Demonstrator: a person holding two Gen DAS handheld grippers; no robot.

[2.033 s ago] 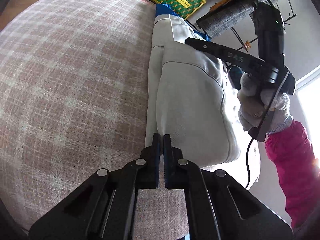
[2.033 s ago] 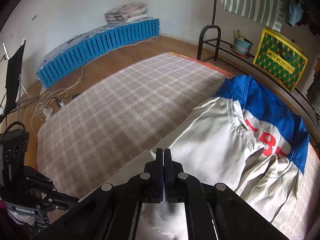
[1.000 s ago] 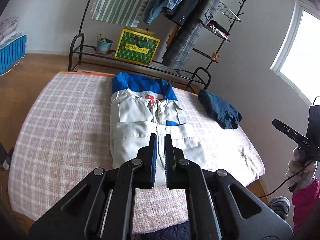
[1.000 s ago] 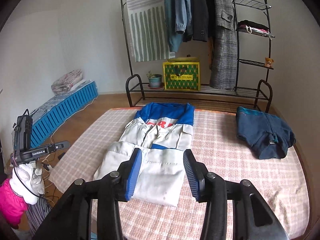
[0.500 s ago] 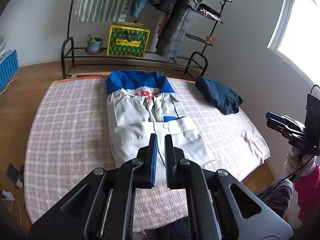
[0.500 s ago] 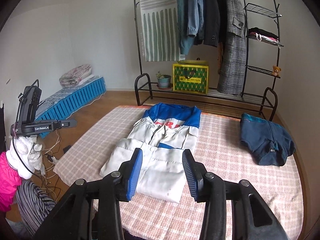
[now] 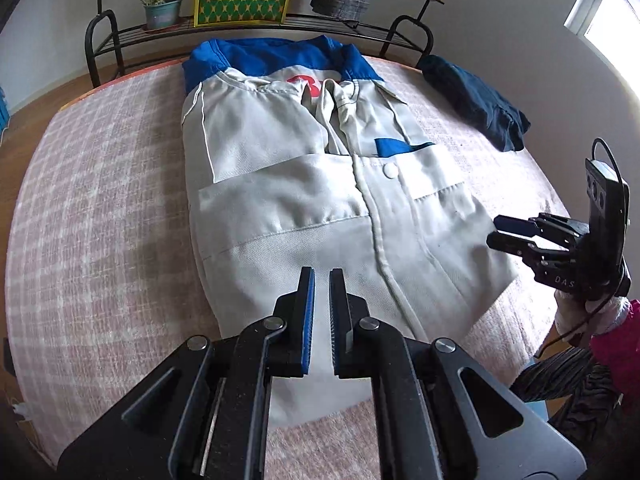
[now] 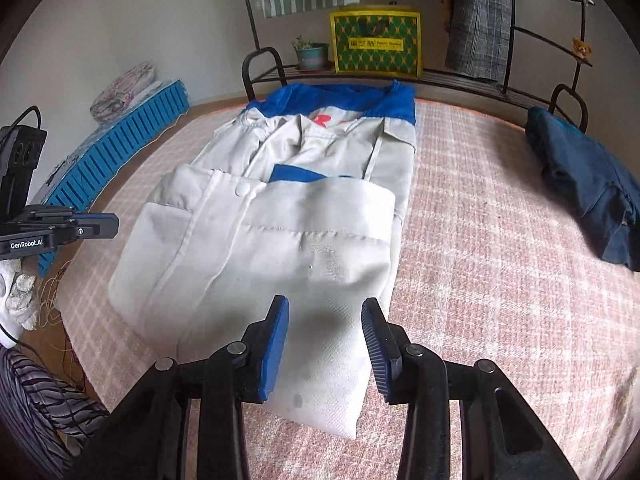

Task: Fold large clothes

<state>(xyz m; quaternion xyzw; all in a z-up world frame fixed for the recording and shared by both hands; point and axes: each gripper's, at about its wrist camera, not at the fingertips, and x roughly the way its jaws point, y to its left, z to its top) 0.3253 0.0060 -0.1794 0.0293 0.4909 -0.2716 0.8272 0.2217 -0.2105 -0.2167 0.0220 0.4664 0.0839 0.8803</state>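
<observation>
A pale grey jacket (image 7: 300,184) (image 8: 288,216) with a blue collar band and red lettering lies on the pink plaid bed (image 7: 100,200) (image 8: 480,260), its lower part folded up over the chest. My left gripper (image 7: 322,276) hovers over the jacket's near left part, shut, with nothing between the pads. My right gripper (image 8: 326,306) hangs above the near right corner; its jaws are closing, with nothing between them. Each gripper shows in the other's view, the right gripper (image 7: 504,232) at the jacket's right edge and the left gripper (image 8: 108,224) off its left edge.
A folded dark blue garment (image 7: 476,100) (image 8: 588,184) lies at the bed's far right. Behind the bed stands a black metal rack (image 8: 260,68) with a yellow-green bag (image 8: 376,42) and a potted plant (image 8: 310,54). A blue slatted mat (image 8: 120,140) lies at left. The person's striped trousers (image 8: 32,400) are at the near edge.
Both grippers have dropped toward the jacket and tipped downward, so it fills more of each view. The right jaws have narrowed. The left jaws stay together.
</observation>
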